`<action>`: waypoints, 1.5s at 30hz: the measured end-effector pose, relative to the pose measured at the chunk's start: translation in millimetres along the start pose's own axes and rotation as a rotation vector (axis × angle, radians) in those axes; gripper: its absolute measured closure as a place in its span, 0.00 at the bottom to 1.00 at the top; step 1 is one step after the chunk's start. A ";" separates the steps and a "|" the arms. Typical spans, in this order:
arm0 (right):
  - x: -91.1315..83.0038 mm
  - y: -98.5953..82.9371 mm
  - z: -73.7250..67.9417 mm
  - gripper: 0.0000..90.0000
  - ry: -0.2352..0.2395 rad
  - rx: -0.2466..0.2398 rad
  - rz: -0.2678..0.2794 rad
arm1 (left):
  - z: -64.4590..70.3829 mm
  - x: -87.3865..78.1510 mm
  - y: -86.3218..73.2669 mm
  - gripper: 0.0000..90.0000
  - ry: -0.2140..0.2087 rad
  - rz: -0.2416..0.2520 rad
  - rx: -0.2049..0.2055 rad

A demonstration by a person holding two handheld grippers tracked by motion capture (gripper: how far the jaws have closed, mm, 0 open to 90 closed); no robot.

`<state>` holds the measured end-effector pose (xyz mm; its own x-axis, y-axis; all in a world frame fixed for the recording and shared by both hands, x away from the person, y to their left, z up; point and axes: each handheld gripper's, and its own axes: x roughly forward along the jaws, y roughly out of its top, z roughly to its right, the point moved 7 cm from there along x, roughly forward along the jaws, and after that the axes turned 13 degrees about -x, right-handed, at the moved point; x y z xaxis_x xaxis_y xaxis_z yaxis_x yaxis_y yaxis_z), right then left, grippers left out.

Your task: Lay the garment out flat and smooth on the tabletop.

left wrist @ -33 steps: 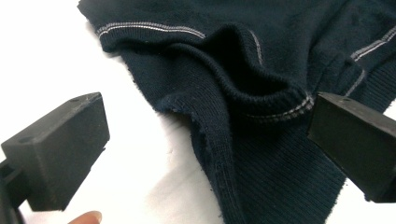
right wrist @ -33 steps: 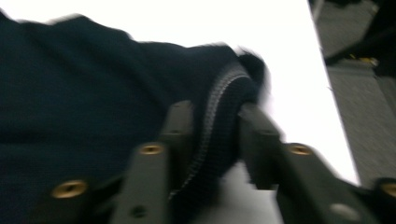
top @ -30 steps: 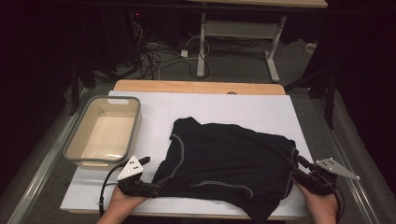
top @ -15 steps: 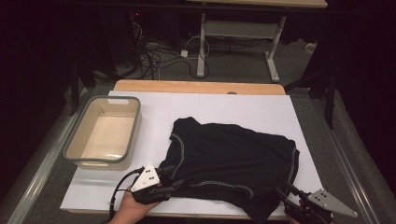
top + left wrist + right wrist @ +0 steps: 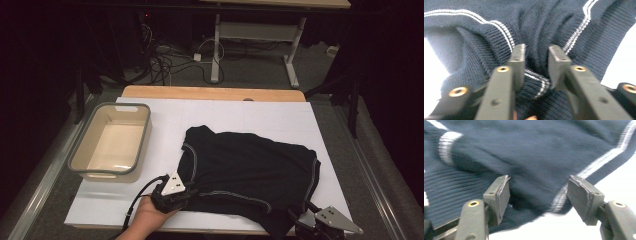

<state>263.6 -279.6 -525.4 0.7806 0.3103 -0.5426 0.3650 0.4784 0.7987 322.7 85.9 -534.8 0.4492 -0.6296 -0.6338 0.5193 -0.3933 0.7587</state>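
Your left gripper has its two black jaws pressed into a bunched fold of the dark navy ribbed knit garment with thin white stitch lines; cloth fills the narrow gap between them, so they are clamped on the fabric, though the fold's far side is lost in shadow and the whole left gripper view is slightly soft. In the high view that gripper sits at the garment's near left corner, with your hand behind it and partly cut off by the bottom edge. Your right gripper has its jaws spread wide apart, hovering over the garment's hem where a white stitch line runs toward the white surface; the cloth there is blurred, and you cannot tell whether either pad touches it. In the high view the right gripper shows at the bottom edge, largely cropped, near the garment's near right corner. The garment lies rumpled and folded over on the white tabletop, right of centre. A grey-rimmed beige plastic tub stands well apart to its left.
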 end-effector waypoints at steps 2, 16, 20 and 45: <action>4.2 -3.3 0.8 0.39 0.023 0.024 -0.016 | 0.7 -0.5 -0.3 0.83 0.006 0.004 0.010; -0.2 8.0 -3.1 0.83 0.009 -0.057 0.045 | 7.2 -24.0 5.9 0.91 -0.013 0.139 -0.024; -22.9 22.3 -1.5 0.83 -0.022 -0.068 0.120 | 10.3 -42.9 16.2 0.91 -0.003 0.216 -0.023; -33.3 57.0 42.7 0.86 -0.058 0.004 0.208 | -7.3 -48.4 78.8 0.91 0.029 0.291 -0.080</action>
<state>280.1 -297.8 -450.7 0.8673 0.3537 -0.3503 0.1952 0.4057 0.8929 347.2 90.2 -445.5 0.6075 -0.6886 -0.3961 0.4206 -0.1442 0.8957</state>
